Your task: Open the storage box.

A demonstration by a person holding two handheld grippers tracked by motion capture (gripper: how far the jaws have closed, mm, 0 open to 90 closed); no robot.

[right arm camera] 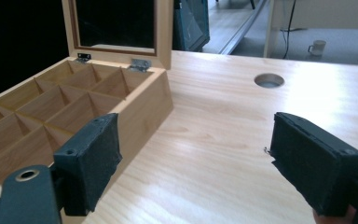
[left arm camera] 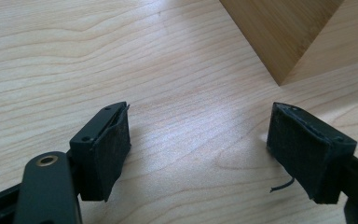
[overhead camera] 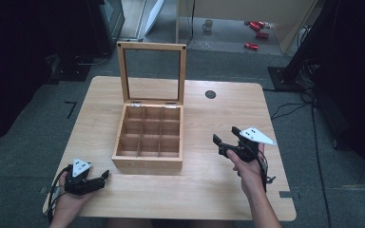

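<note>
Both pairs of jaws stand wide with nothing between the pads. Your left gripper [overhead camera: 105,176] lies low at the near left of the table [overhead camera: 209,190], pointing right toward the near left corner of the wooden box [overhead camera: 148,164]; in the left gripper view that corner shows just beyond the pads [left arm camera: 107,154], apart from them. Resting there, it reads as parked, out of the way yet close enough to steady the box if needed.

Your right gripper [overhead camera: 224,140] hangs above the table to the right of the box, near it but not touching, jaws aimed left at its right wall. In the right gripper view the left pad [right arm camera: 93,161] overlaps that wall in the picture only; contact cannot be confirmed.

The box sits at the table's centre, its nine compartments empty. Its glass-paned lid [overhead camera: 152,71] stands upright on the far hinges, leaving every cell reachable from above. Judgement: your right hand is placed to work on the box or its lid.

A round cable hole [overhead camera: 210,94] lies far right of the lid, well clear.
</note>
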